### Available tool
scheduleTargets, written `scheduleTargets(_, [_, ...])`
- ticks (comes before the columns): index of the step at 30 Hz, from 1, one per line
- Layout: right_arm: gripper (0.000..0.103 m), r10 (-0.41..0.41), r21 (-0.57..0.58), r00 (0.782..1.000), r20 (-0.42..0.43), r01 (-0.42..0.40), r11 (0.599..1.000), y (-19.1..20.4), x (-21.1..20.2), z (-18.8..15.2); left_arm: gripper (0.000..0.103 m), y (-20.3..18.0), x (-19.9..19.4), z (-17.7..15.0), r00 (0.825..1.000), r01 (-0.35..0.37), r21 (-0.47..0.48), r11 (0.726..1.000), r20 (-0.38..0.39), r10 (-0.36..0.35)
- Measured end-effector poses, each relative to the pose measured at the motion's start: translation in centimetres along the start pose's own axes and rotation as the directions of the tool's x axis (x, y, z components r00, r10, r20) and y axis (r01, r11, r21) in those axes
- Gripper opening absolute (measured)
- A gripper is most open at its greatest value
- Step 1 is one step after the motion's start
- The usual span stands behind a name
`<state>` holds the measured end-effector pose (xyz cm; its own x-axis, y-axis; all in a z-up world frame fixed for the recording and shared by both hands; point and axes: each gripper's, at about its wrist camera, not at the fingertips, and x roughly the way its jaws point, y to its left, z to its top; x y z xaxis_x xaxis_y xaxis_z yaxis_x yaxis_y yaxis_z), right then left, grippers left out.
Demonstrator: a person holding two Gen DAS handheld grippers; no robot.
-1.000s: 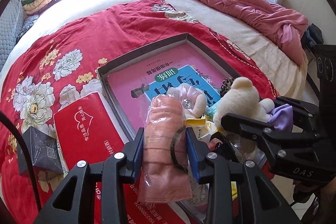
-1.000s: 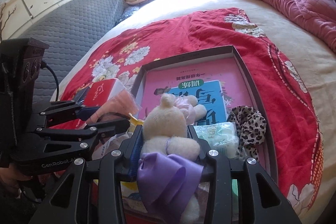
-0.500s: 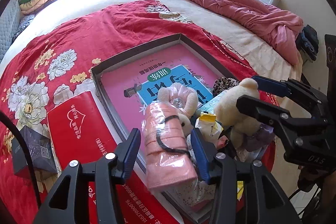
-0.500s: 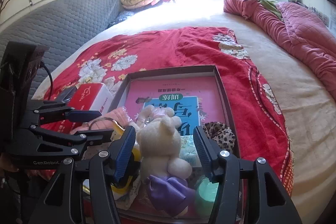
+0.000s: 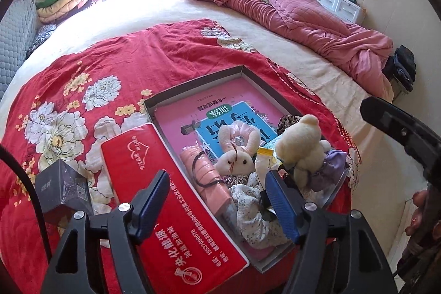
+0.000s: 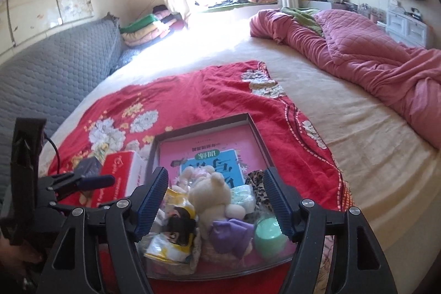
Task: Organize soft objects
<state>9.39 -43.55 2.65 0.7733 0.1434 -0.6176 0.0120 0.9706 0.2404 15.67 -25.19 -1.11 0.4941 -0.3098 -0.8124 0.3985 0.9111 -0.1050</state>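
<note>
Both hand-held grippers [image 5: 217, 204] [image 6: 215, 201] opening (nothing gripped) above the tray [image 5: 193, 81]

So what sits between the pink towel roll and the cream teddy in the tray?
In the left wrist view, a white bunny plush and a yellow packet lie between the towel roll and the teddy.

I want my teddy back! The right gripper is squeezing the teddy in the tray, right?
No. The right gripper is open and opening wider, not squeezing; the right wrist view shows the teddy lying loose in the tray.
</note>
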Motion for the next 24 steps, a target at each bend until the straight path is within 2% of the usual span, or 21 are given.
scheduleTargets(5, [0.074,0.004,0.164,0.998,0.065,-0.015,0.986,2.0,-3.2,0.4,0.078,0.6,-3.5,-0.1,0.998,-0.012,0.012,1.0,0.058,0.011])
scheduleTargets(8, [0.076,0.042,0.237,0.994,0.098,-0.064,0.969,2.7,-4.5,0.8,0.08,1.0,-5.2,-0.1,0.996,-0.016,0.007,1.0,0.086,0.015])
scheduleTargets(15, [0.078,-0.049,0.194,0.988,0.148,0.019,0.981,6.2,-7.5,1.2,0.084,1.9,-8.6,-0.5,0.989,-0.039,0.004,0.999,0.143,0.038])
scheduleTargets(21, [0.079,-0.122,0.164,0.986,0.117,0.102,0.981,8.6,-9.0,-2.0,0.086,2.5,-9.9,-2.1,0.988,-0.052,0.0,0.999,0.143,0.051])
scheduleTargets(24, [0.079,-0.187,0.15,0.976,0.111,0.17,0.974,8.9,-9.4,-3.7,0.086,2.8,-10.3,-3.4,0.988,-0.056,-0.013,0.998,0.143,0.057])
